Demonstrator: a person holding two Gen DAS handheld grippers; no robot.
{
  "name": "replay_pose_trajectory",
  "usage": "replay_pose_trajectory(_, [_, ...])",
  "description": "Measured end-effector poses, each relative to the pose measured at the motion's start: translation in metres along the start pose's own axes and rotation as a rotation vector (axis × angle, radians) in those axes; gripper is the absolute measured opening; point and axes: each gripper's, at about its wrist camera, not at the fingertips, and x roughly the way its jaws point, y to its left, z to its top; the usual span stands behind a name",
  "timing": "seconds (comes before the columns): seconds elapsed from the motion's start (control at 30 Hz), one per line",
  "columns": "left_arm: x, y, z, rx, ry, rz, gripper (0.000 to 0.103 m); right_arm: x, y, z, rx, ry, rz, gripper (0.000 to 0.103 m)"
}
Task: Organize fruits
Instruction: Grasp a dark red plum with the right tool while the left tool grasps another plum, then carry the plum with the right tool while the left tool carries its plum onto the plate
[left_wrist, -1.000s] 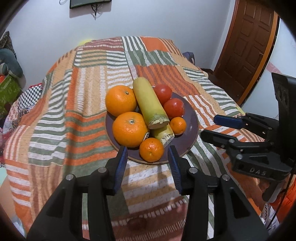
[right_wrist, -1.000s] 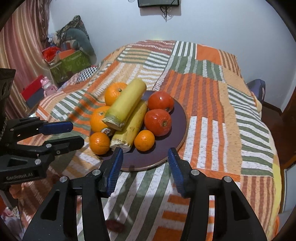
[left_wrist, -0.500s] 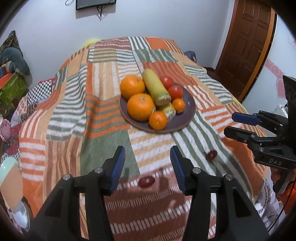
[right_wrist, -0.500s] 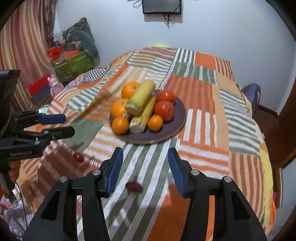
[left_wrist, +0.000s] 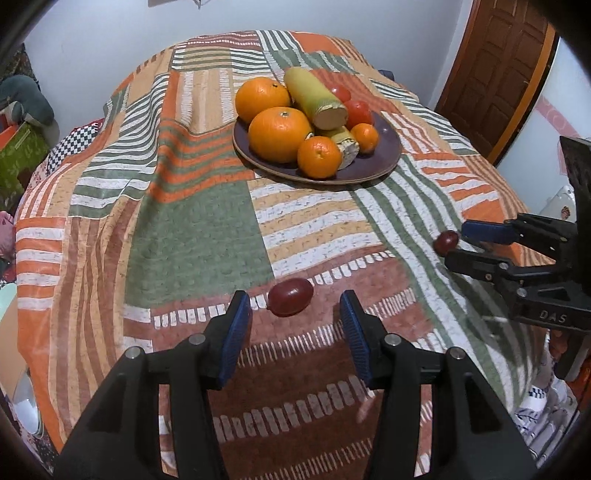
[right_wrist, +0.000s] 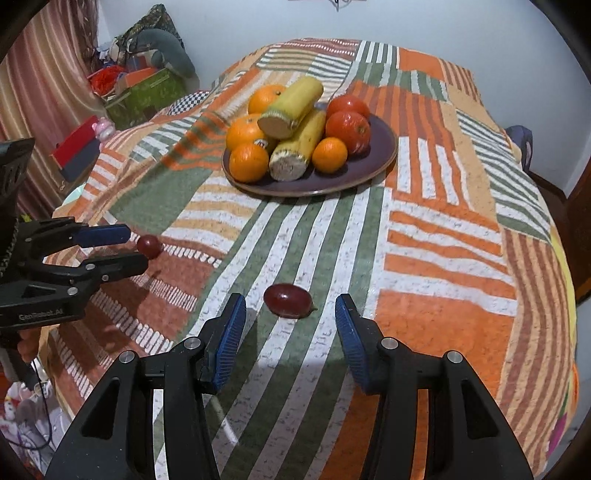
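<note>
both tongs, left (left_wrist: 293, 330) and right (right_wrist: 290, 328), gape wide, each facing a small red fruit (left_wrist: 290, 301) (right_wrist: 288, 294) on the bedspread (right_wrist: 443, 236). we judge them light, smooth, squashable; pinch gently across the middle.

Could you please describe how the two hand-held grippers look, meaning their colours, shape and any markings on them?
Both look alike: a black frame with two long fingers, silver bolt heads, and ribbed blue pads inside each tip. The left hand-held gripper shows "GenRobot.AI" on its side in the right wrist view; the right hand-held gripper shows "DAS" in the left wrist view. A thin dark cable hangs beneath the left one.
</note>
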Motion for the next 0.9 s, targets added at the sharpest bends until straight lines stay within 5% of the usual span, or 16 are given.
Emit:
replay_pose_trajectory(0.17, [0.011, 0.005, 0.001, -0.032, 0.007, -0.014, 0.041, 0.004, 0.003, -0.002, 0.004, -0.002, 0.010, 0.047])
replay_pose_trajectory(0.37, [0.012, 0.006, -0.002, -0.032, -0.004, -0.017, 0.029, 0.006, 0.007, -0.002, -0.029, -0.005, -0.005, 0.033])
replay_pose_trajectory(0.43, [0.012, 0.007, -0.002, -0.038, -0.004, -0.023, 0.028, 0.006, 0.006, -0.002, -0.033, -0.008, -0.014, 0.027])
replay_pose_trajectory(0.9, [-0.012, -0.015, 0.025, 0.003, -0.075, -0.064, 0.028, -0.014, -0.007, 0.009, 0.021, -0.079, -0.002, 0.027])
